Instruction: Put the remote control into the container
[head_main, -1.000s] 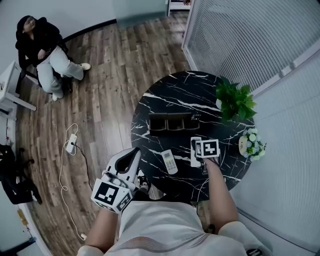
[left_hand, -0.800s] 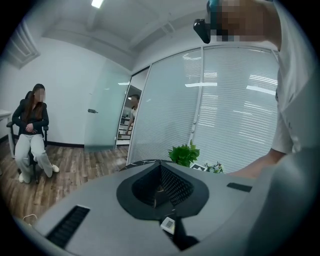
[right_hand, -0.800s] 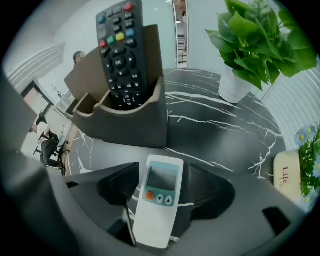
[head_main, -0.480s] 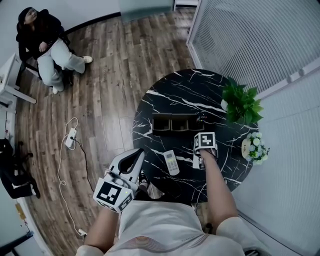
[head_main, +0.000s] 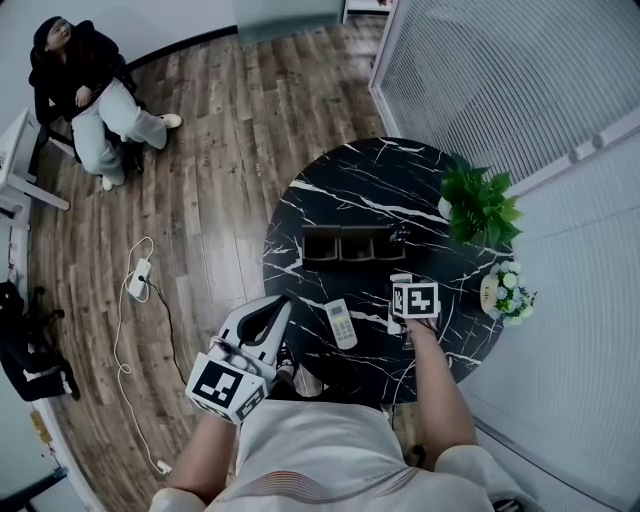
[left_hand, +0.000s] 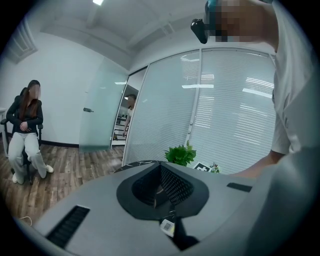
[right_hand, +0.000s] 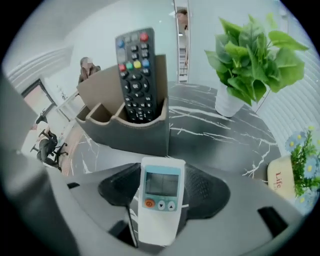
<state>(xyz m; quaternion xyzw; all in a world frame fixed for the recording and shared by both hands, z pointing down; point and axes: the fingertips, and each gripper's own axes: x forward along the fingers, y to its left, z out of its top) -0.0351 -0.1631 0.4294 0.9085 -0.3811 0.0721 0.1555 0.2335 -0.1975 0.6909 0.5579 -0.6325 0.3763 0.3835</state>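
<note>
Change over the last second: right gripper (right_hand: 161, 184) now has the white remote control (right_hand: 160, 207) standing between its pads. A second ago, in the head view, that remote shows full length just left of the marker cube (head_main: 415, 298). Half a second ago it sits at the cube's near-left corner. Now only its far tip peeks past the cube's far edge, on the container side.

Grip: jaws stand very wide, one pad against each long edge of the remote. Screen and buttons face the camera; near end overhangs the gripper body. Judged held across its width, clear of the table (right_hand: 225, 137).

Container (right_hand: 132, 137): three compartments, just far of the gripper, a strip of bare marble between. Black remote (right_hand: 136, 75) stands upright in the right compartment; middle and left look empty.

Left gripper (left_hand: 156, 192): jaws together, nothing in them, held off the table's near-left edge, unchanged from a second ago.

Another white remote (head_main: 341, 323) lies flat on the table, left of the right gripper, same spot throughout.

Meaning for the task: pickup looks done; carry and drop remain. Next move, in my judgement: carry it far, then tip it end-down over a free compartment. Risk: a wide grip on smooth plastic edges could twist or slip.
</note>
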